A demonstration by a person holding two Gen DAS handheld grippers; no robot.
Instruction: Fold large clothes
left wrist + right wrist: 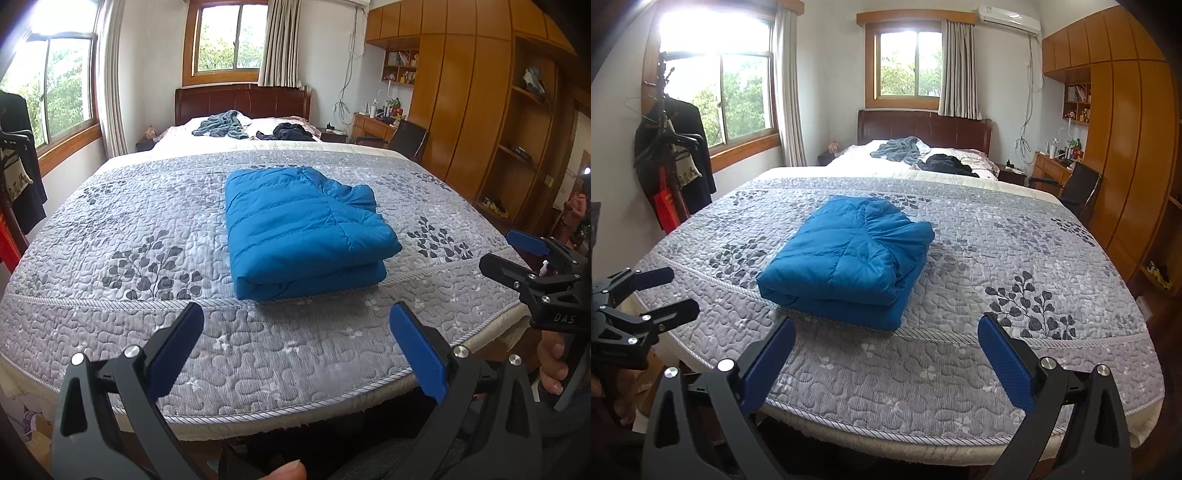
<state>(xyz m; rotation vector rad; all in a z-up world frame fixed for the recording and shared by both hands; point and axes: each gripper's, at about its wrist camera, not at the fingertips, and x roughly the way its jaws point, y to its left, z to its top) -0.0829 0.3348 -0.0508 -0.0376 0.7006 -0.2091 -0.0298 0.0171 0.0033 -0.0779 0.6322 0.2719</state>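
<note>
Hanging at the far left of the right wrist view, dark garments on a wooden coat stand (674, 155) fill the space beside a bright window. Lower in that frame, the left gripper (670, 293), black with dark pads, pokes in from the left edge with its fingers spread and nothing between them. Centre frame in both views, a bright blue quilted puffer jacket (303, 230) lies folded into a thick rectangular bundle on the grey leaf-patterned quilted bedspread (147, 258), well apart from both tools. Along the bottom of the right wrist view, the right gripper (886, 354), black-framed with blue pads, stands wide open above the near edge of the bedspread, gripping nothing. Farther back, grey and black clothes sit crumpled near the dark wooden headboard (923, 127). Orange-brown wooden wardrobes (472, 110) occupy the right side.
</note>
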